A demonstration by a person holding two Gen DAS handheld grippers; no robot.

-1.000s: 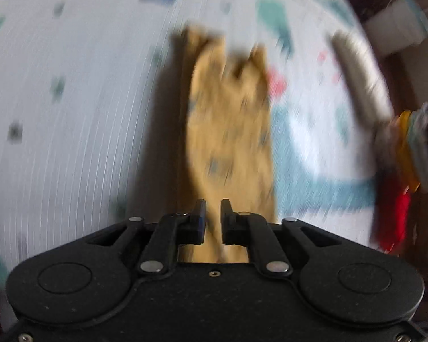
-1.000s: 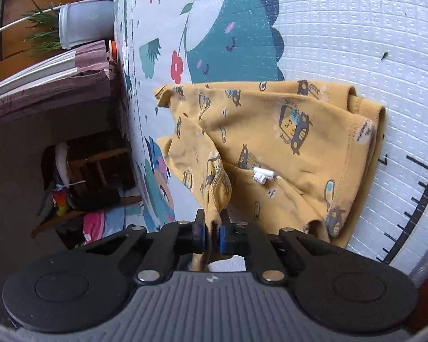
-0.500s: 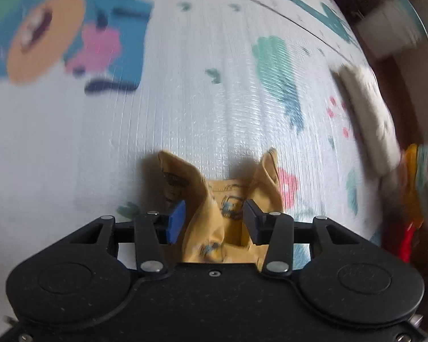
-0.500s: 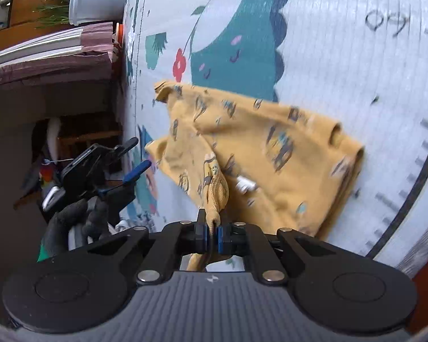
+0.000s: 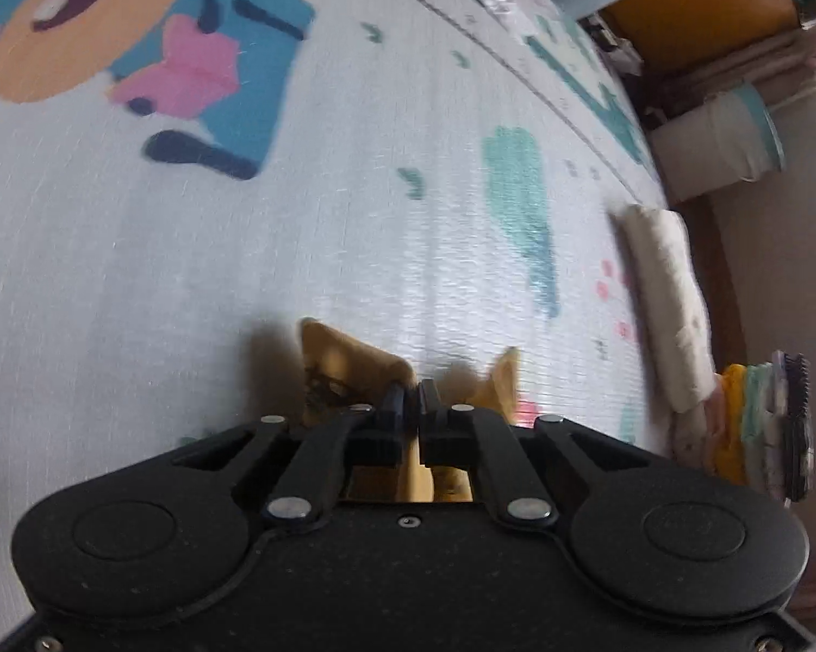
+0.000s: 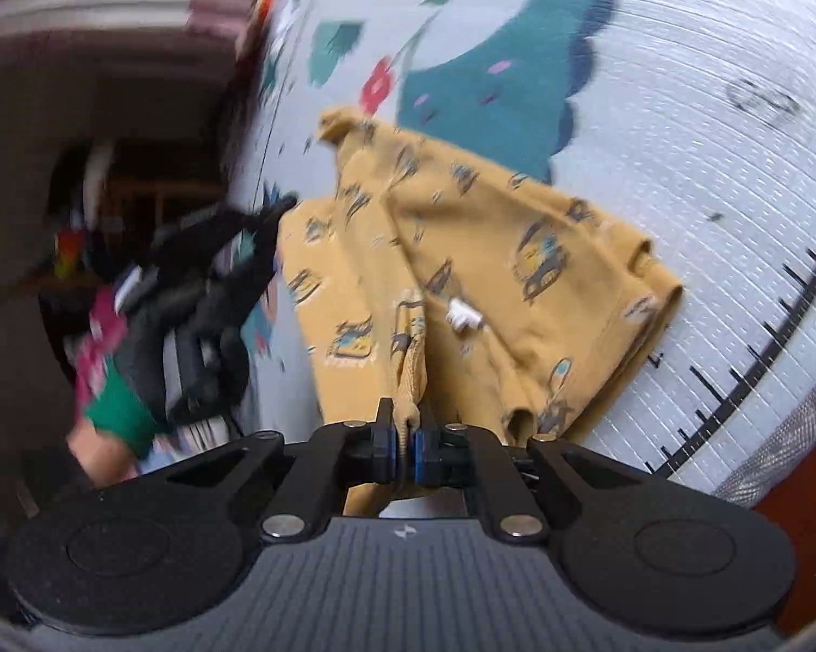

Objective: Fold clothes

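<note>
Garment: a yellow shirt [image 6: 516,250] with small car prints is being spread on a printed play mat [image 6: 707,108]; it is lying crumpled, with one layer turned over another and a white tag [image 6: 462,316] showing near the middle.

Right tool: the right tool [image 6: 405,448] is being held closed on a bunched edge of the yellow shirt; the cloth is seen pinched between the blue pads, and it is being lifted a little from the mat at that place.

Left tool: the left tool [image 5: 413,407] is being held closed on another edge of the same shirt; in the left wrist view the yellow cloth [image 5: 342,364] is standing up on both sides of the fingers. In the right wrist view this tool [image 6: 234,250] is seen at the far side of the shirt, blurred.

Progress: the task is judged to be at an early stage. Two edges are being gripped, but no clean fold is being shown yet; the sleeves and the hem are not lying straight.

Left to do: the shirt is probably to be flattened, then folded over and laid down tidy.

Other things: a rolled white cloth [image 5: 668,299] is lying at the edge of the mat, and a stack of coloured items [image 5: 761,418] is standing just beside it; whether these are finished clothes cannot be told.
</note>
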